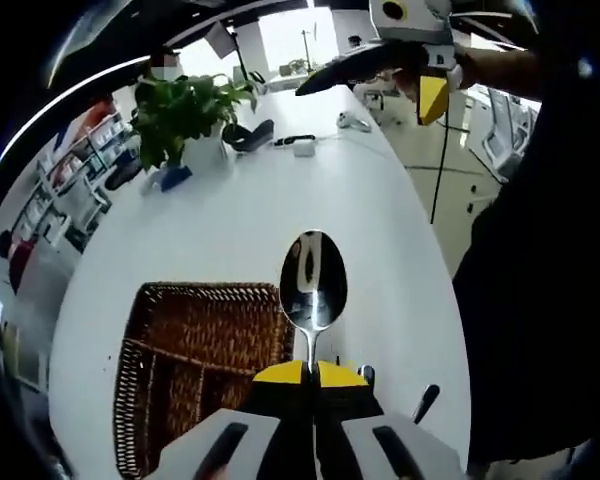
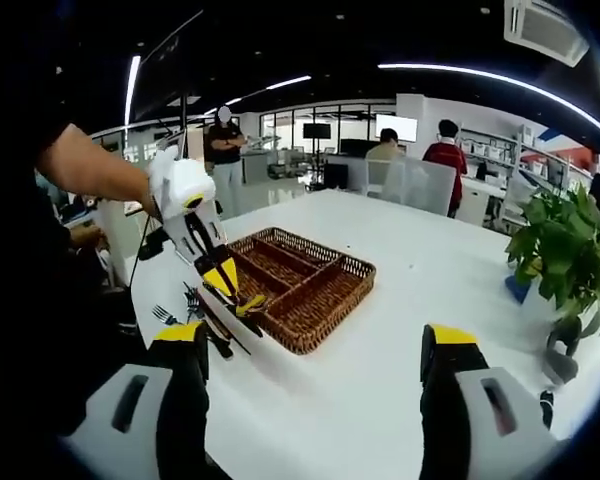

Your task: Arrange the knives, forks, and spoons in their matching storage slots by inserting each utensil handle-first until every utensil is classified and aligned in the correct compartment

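While L fingers [image 1: 310,375] clamped on spoon [image 1: 313,280], R fingers [image 2: 315,350] apart over table [image 2: 380,400].

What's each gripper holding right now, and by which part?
The left gripper holds a spoon by its handle, bowl pointing away. The right gripper is open and holds nothing.

Right gripper [image 2: 315,375] sits low over the white bench [image 2: 400,300], its jaws spread wide with bare benchtop between them. Across the way, the left gripper [image 2: 230,295] comes in from the left in a person's hand [image 2: 165,185], angled down beside the near corner of the wicker basket [image 2: 310,290]. Forks [image 2: 175,315] lie on the bench just left of it. A potted plant [image 2: 565,250] stands at the right.
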